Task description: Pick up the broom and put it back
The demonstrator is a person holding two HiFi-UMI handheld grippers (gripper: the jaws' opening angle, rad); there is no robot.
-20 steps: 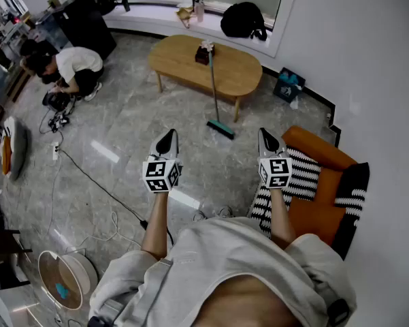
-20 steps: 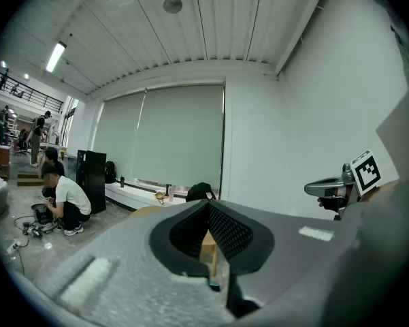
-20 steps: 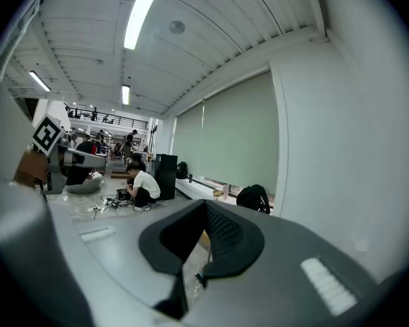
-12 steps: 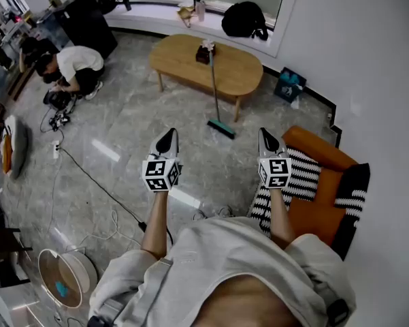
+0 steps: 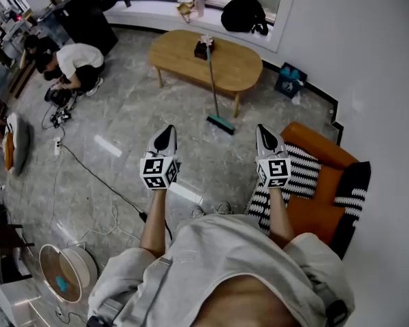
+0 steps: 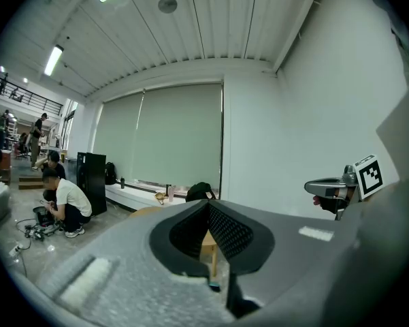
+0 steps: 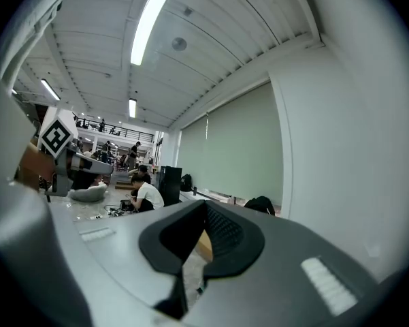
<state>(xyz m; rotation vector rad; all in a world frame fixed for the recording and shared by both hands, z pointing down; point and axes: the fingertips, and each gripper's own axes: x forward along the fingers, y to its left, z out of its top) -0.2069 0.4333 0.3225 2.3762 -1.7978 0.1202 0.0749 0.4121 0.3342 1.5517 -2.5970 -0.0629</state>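
Observation:
The broom point(image 5: 213, 80) leans upright against the front edge of the oval wooden table point(image 5: 184, 53), its teal head point(image 5: 221, 122) on the grey floor. Both grippers are held out level in front of the person, well short of the broom. My left gripper point(image 5: 166, 133) is to the left of the broom head and my right gripper point(image 5: 264, 131) to the right of it. In the left gripper view my left gripper point(image 6: 208, 204) has its jaw tips together with nothing held. My right gripper point(image 7: 205, 205) is likewise shut and empty.
An orange sofa point(image 5: 320, 213) with striped cushions point(image 5: 301, 176) stands at the right against the wall. A person point(image 5: 71, 63) crouches at the far left beside gear. Cables point(image 5: 95, 176) trail over the floor. A round fan point(image 5: 64, 271) lies at lower left.
The table and broom sit slightly higher in the head view. Both grippers remain shut, side by side, in nearly the same place.

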